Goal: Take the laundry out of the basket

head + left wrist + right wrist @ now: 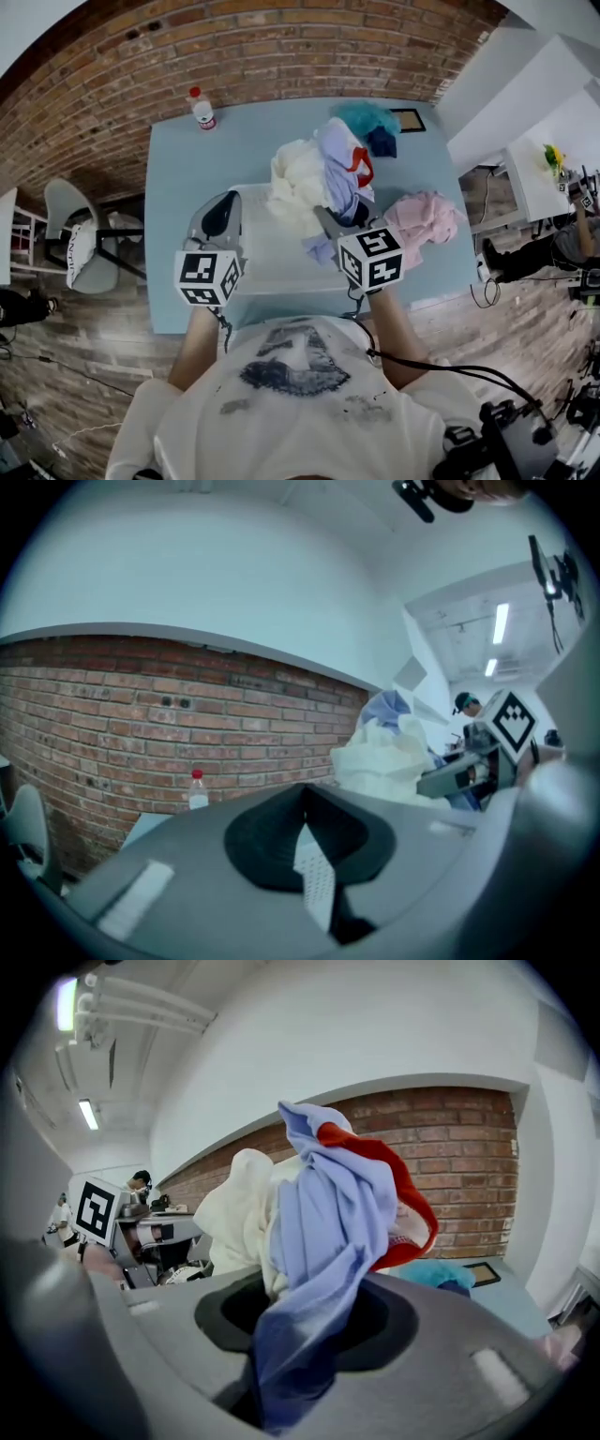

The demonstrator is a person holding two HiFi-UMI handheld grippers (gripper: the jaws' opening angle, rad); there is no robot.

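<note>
Laundry (317, 178) hangs in a bunched clump from the right gripper (342, 219), held up over the far right part of the white translucent plastic basket (272, 267). The right gripper view shows its jaws narrowed onto a lavender-blue cloth with a red trim (328, 1213), which runs down through the gap between them. A cream-white soft cloth (239, 1218) hangs against the left side of that piece and dips toward the same gap, though whether the pads pinch it too cannot be told. In the head view these 2 pieces cover the basket's far right corner.

The left gripper (225, 208) sits at the basket's far left corner. Its jaws are pressed fully together, with a thin white dotted strip (314, 878) in the slit between them. What that strip belongs to cannot be told.

The basket stands on a pale blue bench (173, 216). Just right of the basket lies a crumpled pink garment (424, 223). At the bench's far edge lie a teal cloth (364, 116) and a dark navy cloth (382, 142), touching each other, beside a small dark-framed picture (409, 120). A clear plastic bottle with a red cap (202, 109) stands upright at the far left of the bench, near a red brick wall (281, 47).
</note>
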